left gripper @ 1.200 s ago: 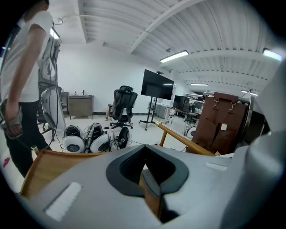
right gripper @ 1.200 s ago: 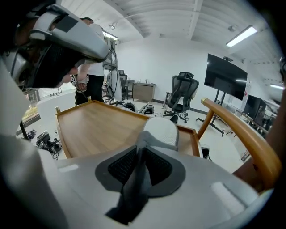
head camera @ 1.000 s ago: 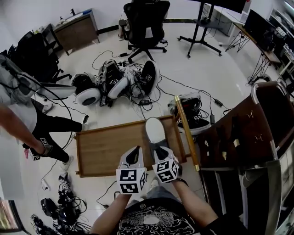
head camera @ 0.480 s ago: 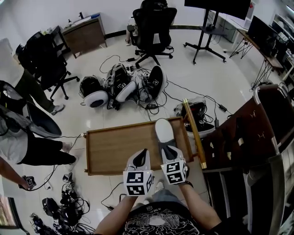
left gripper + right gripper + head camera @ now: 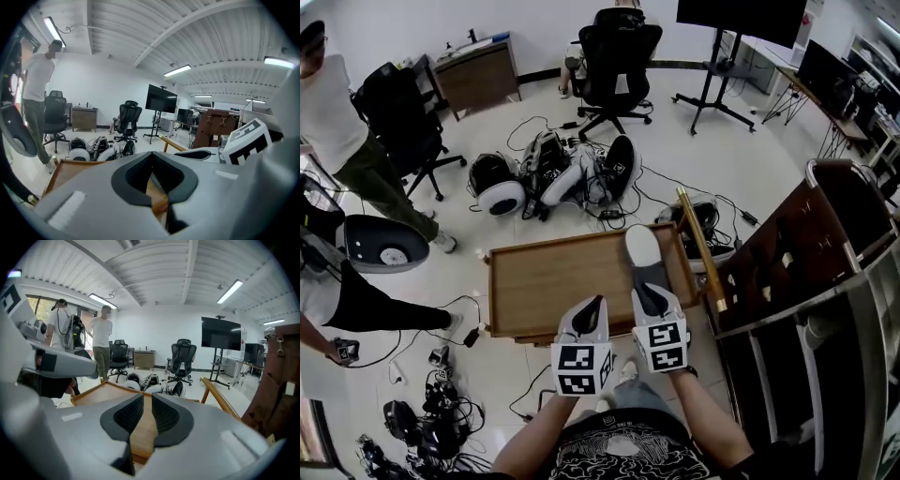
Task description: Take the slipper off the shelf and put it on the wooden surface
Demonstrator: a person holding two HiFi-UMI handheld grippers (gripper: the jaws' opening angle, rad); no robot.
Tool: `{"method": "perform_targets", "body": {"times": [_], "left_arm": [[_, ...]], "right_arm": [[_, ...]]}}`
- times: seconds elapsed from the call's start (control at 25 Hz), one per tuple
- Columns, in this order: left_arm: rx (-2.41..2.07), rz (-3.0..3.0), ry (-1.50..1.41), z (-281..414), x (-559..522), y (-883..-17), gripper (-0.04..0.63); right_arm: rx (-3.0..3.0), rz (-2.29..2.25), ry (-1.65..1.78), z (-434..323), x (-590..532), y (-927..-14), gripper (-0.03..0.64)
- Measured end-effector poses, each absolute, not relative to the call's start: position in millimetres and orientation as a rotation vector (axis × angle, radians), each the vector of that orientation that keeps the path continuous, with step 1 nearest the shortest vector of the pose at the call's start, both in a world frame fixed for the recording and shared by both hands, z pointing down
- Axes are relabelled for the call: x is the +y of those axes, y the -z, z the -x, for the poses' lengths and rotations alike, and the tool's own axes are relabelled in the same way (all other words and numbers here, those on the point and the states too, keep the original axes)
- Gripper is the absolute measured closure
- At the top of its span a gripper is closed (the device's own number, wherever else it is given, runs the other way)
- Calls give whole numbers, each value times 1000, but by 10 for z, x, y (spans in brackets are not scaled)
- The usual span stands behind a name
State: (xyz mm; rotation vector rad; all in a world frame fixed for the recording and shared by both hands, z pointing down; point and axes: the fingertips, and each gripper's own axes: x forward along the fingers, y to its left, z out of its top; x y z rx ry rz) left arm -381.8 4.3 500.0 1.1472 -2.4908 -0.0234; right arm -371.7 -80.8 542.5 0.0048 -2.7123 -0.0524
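A pale grey slipper (image 5: 641,251) lies on the right part of the wooden surface (image 5: 553,281), toe pointing away from me. My right gripper (image 5: 650,294) hovers just behind its heel. In the right gripper view the right gripper (image 5: 146,401) has a narrow gap that is closing. Only wood (image 5: 96,392) shows through the gap, and the slipper is hidden there. My left gripper (image 5: 593,307) hangs beside it over the surface's near edge. Its jaws meet at the tips with nothing held. The brown shelf (image 5: 806,248) stands to the right.
A wooden pole (image 5: 698,246) leans between the surface and the shelf. Headsets and cables (image 5: 553,173) litter the floor beyond. Office chairs (image 5: 614,47), a desk (image 5: 478,70) and a monitor stand (image 5: 712,66) are farther back. People (image 5: 337,122) stand at the left.
The view has swung, so the wooden surface and slipper sit further right and up. Both grippers keep their place behind the slipper. The people at the left have moved.
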Motion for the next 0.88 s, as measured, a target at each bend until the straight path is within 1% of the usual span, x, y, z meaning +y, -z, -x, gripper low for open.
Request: {"method": "perform_targets", "body": {"times": [0.32, 0.72, 0.88], "left_arm": [[-2493, -1233, 49, 3321, 390, -4775, 591], [-2483, -1323, 95, 2905, 490, -4582, 591], [-2484, -1360, 109, 2743, 462, -4455, 591]], "right_arm": [[-2821, -44, 21, 3202, -334, -4839, 569], [-2879, -114, 17, 2691, -90, -4378, 569], [-2914, -136, 14, 2536, -65, -4217, 586]]}}
